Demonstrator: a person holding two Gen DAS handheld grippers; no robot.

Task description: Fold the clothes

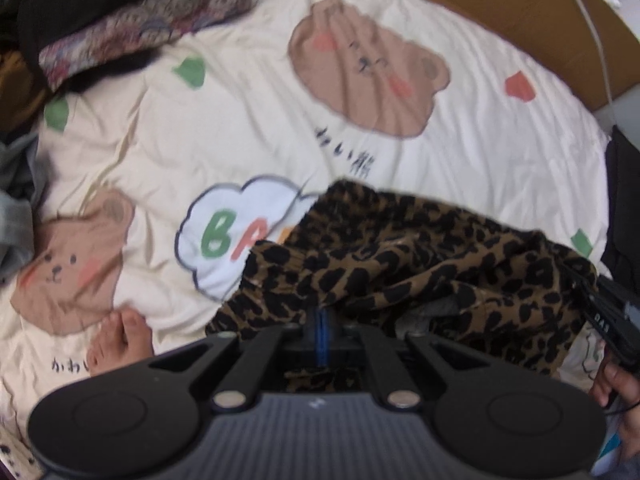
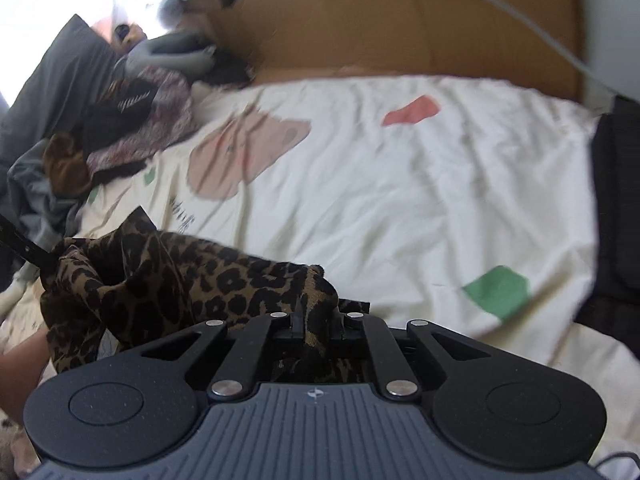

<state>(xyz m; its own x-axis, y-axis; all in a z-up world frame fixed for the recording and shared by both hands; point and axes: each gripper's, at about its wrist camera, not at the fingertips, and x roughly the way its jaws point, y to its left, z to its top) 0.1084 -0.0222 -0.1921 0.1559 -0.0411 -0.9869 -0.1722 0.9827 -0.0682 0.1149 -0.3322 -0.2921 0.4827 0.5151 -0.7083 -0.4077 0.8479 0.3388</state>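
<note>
Both grippers (image 1: 322, 328) (image 2: 316, 320) pinch leopard-print garment (image 1: 400, 264) edges; cream bedsheet (image 1: 240, 128) beyond lies open.

Cream bear-print quilt (image 1: 248, 128): middle and far stretch bare, open passage. Far left corner blocked by heap of dark and paisley-patterned clothes (image 1: 132, 12). Brown cardboard sheet (image 2: 400, 28) walls far edge. Black fabric object (image 2: 618, 216) at right edge. Near edge: bunched leopard-print garment (image 1: 420, 264); bare foot (image 1: 120, 340) at near left.

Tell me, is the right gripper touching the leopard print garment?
Touching. In the right wrist view, the right gripper has its fingers closed on a bunched fold of the leopard print garment.
</note>
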